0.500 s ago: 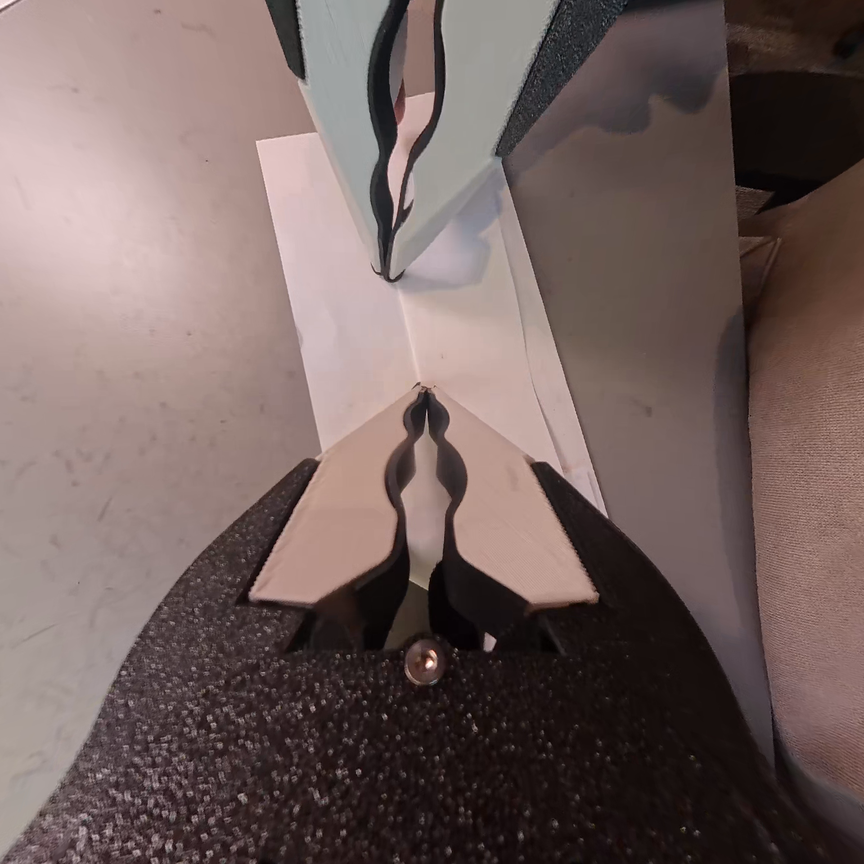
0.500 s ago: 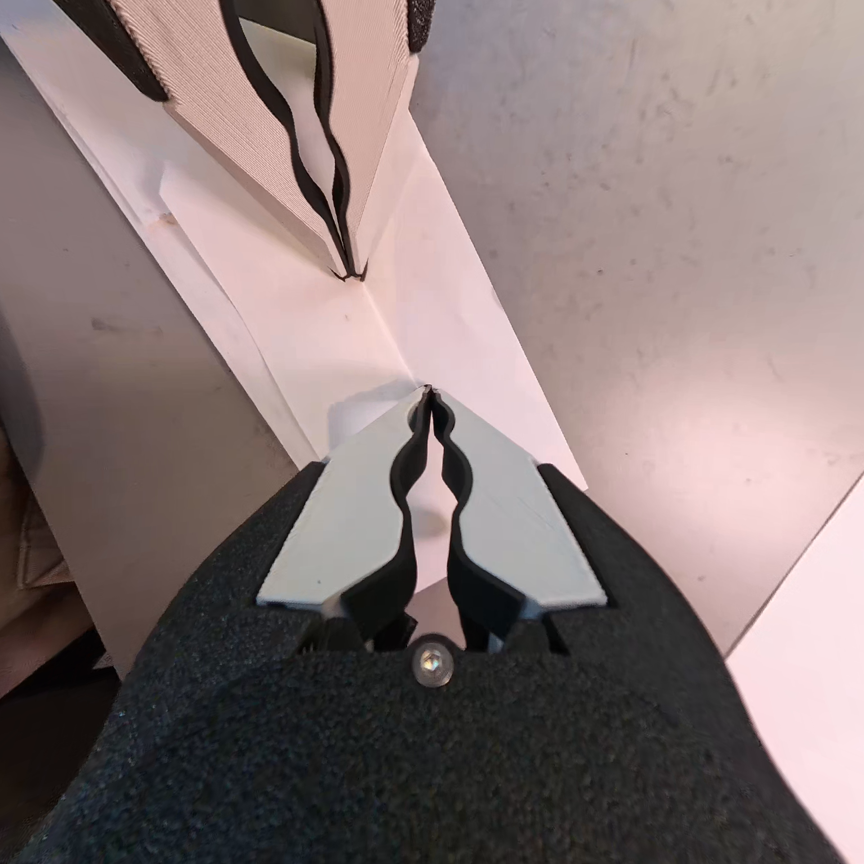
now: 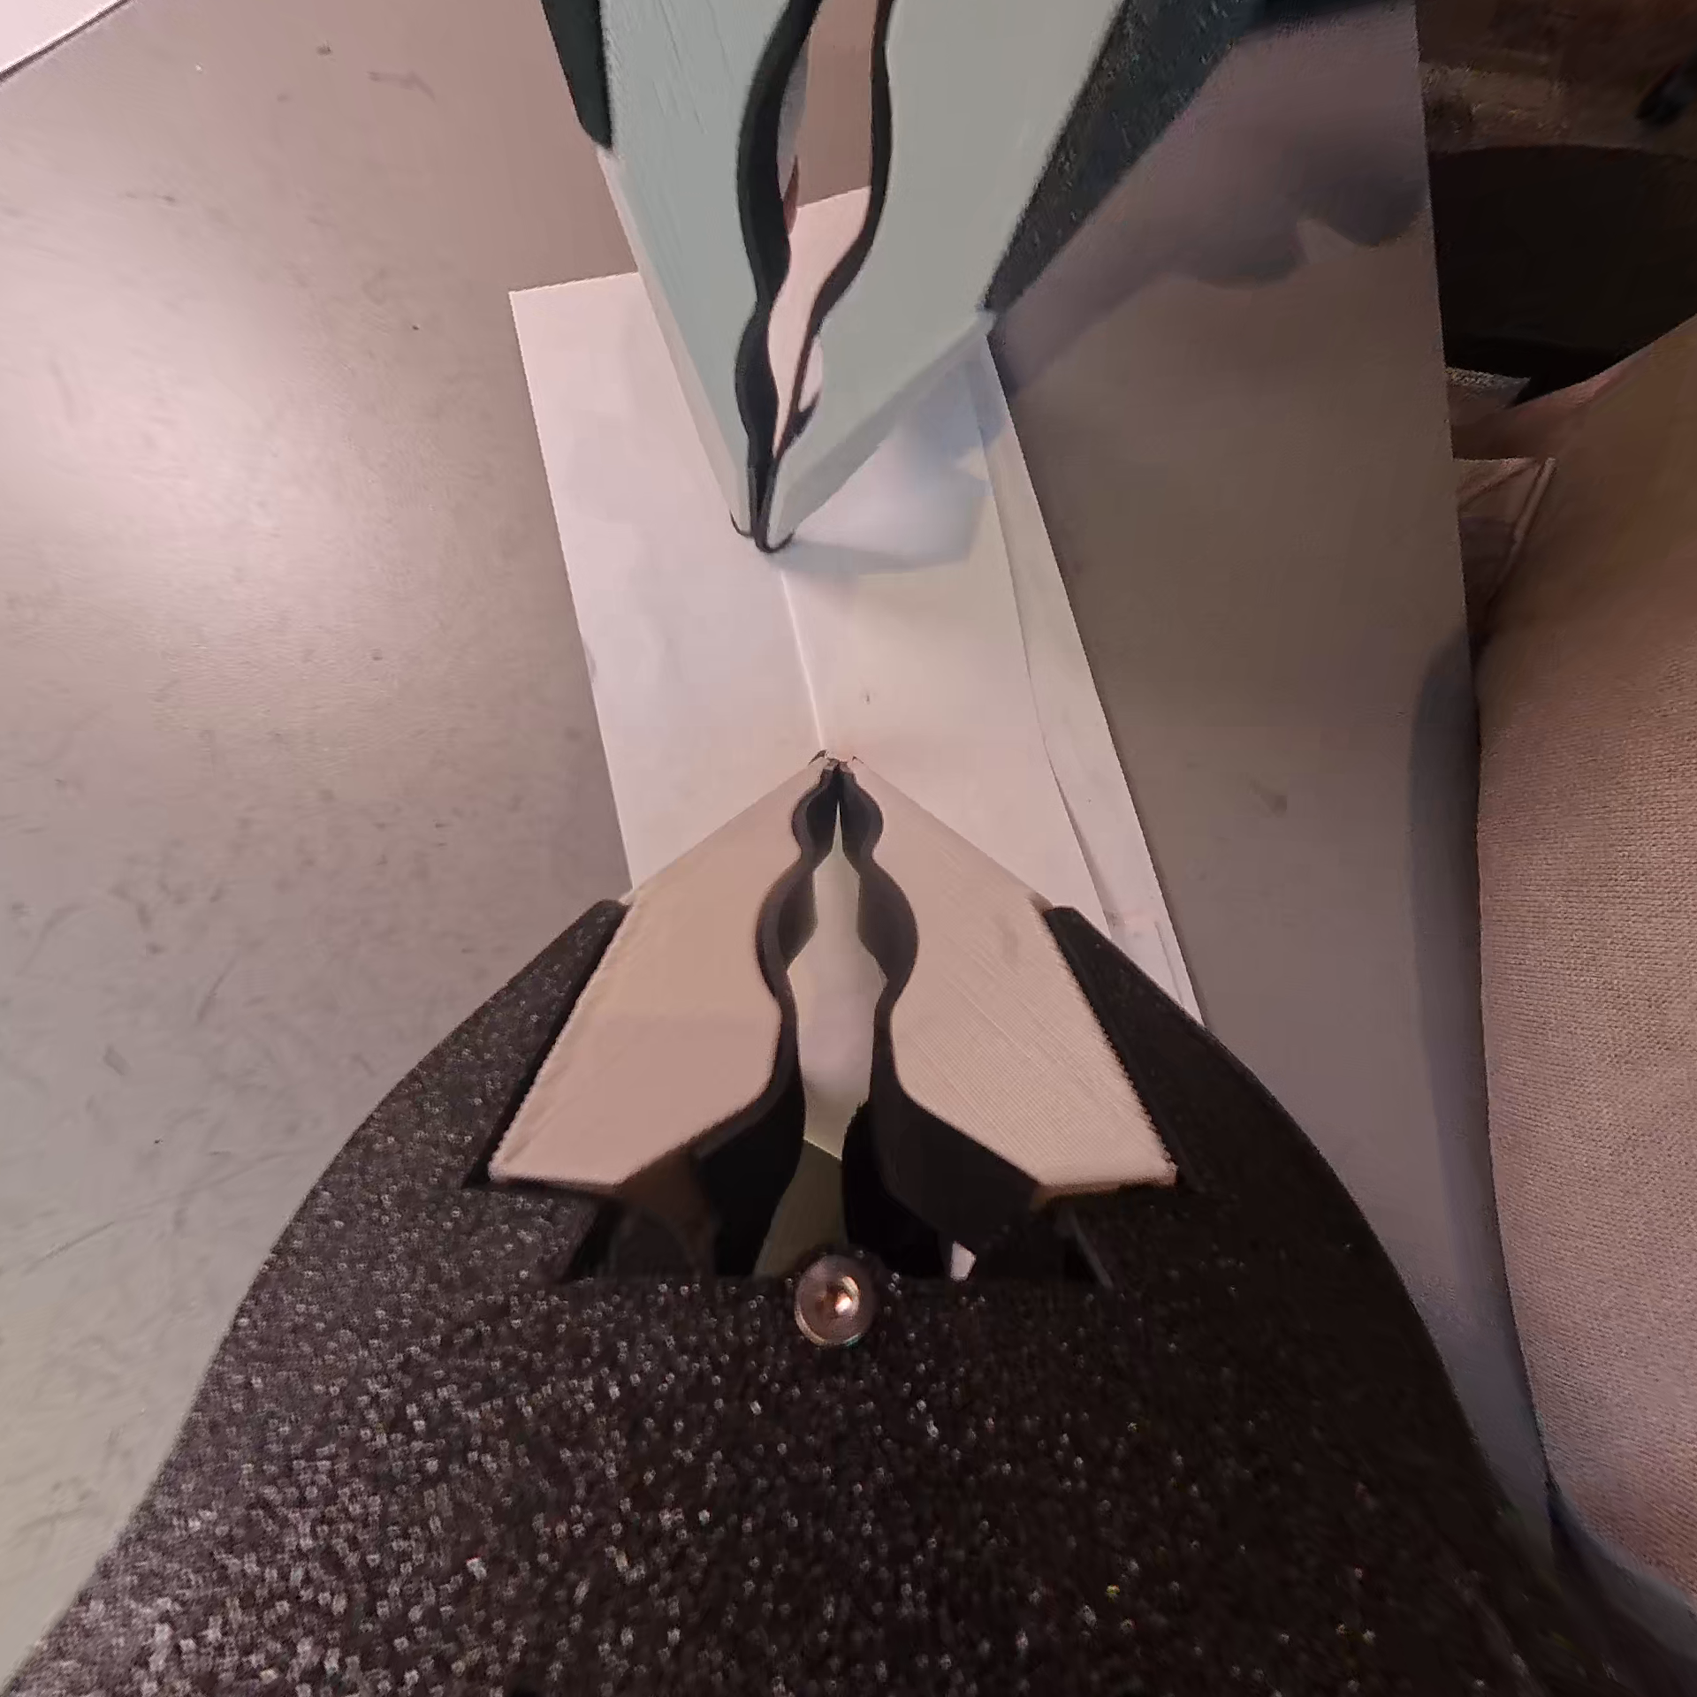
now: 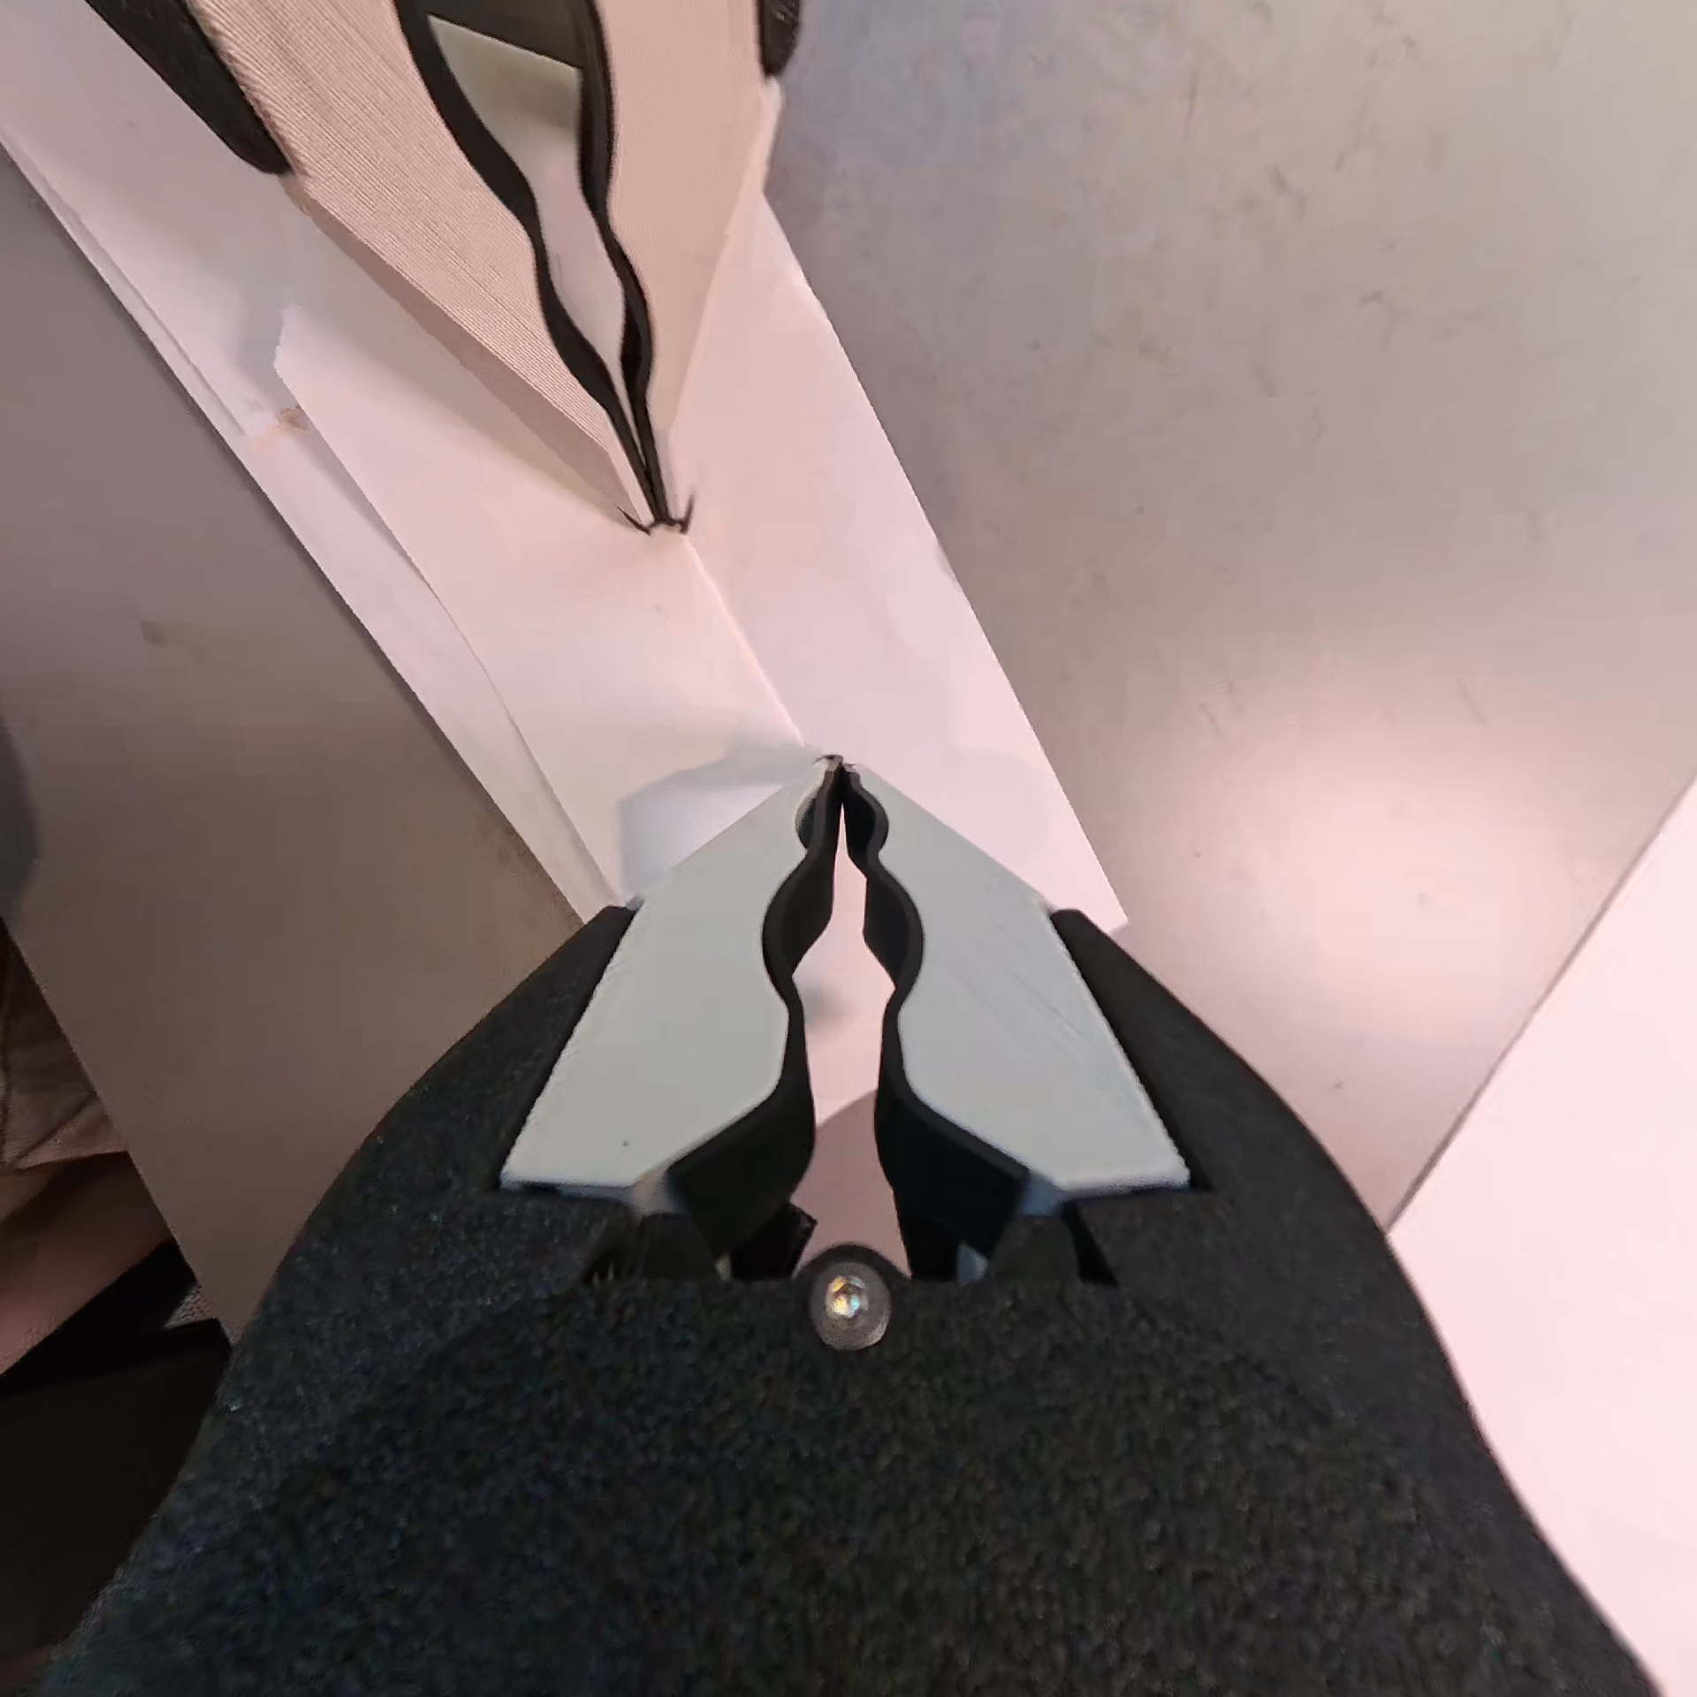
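Two handheld grippers over a folded white paper (image 3: 698,588) lying on a scuffed grey table (image 3: 257,569), tips pointed toward each other along a raised crease. Left gripper (image 3: 834,764), with tan fingers (image 3: 992,1010) and black wavy pads, jaws closed tip to tip, pinching the crease of the paper at its near end; paper visible running down between the pads toward the screw. Right gripper (image 4: 834,762), with pale blue fingers (image 4: 661,1010) and black pads, jaws likewise closed to a point, tips meeting right on the same crease at the other end; whether the paper is actually nipped between those tips or only touched, not clear. Same paper (image 4: 514,588) in the right wrist view a long strip running diagonally, with extra folded layers stepped along one long edge. Between the two sets of tips, a short stretch of crease standing up as a ridge, paper sloping away on either side. Near the table edge beside the paper, beige fabric (image 3: 1579,918), likely a person's clothing. At the lower right of the right wrist view, another white sheet (image 4: 1561,1286) well apart from the folded one.
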The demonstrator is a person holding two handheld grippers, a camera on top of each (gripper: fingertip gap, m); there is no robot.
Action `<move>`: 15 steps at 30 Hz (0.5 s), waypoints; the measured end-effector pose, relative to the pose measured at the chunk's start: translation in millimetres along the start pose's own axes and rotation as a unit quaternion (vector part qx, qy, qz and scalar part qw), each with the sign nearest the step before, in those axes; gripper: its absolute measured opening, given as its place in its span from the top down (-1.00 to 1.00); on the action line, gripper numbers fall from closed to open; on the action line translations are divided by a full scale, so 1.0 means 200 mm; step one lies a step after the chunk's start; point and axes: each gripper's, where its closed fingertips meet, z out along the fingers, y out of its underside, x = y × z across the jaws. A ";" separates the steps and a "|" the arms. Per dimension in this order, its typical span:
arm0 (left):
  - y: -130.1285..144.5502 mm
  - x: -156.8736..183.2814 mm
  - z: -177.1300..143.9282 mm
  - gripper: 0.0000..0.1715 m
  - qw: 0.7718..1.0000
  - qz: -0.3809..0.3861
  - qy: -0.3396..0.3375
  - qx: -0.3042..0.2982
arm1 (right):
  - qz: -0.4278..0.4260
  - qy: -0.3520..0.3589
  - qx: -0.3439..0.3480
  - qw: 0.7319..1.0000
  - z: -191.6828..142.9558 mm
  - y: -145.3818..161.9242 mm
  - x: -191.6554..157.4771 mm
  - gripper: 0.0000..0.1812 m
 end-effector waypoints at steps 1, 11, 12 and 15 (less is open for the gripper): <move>0.00 0.00 0.00 1.00 1.000 0.000 0.000 0.001 | 0.005 0.003 -0.004 1.000 -0.03 0.03 0.02 1.00; 0.00 0.00 0.00 1.00 1.000 -0.003 0.002 0.005 | 0.060 -0.003 -0.014 0.998 -0.04 0.15 0.05 1.00; 0.00 0.00 0.00 1.00 1.000 -0.003 0.002 0.005 | 0.063 0.004 -0.022 0.998 -0.05 0.18 0.08 1.00; 0.00 0.00 0.00 1.00 1.000 -0.003 0.004 0.005 | 0.076 0.011 -0.029 0.997 -0.06 0.24 0.11 1.00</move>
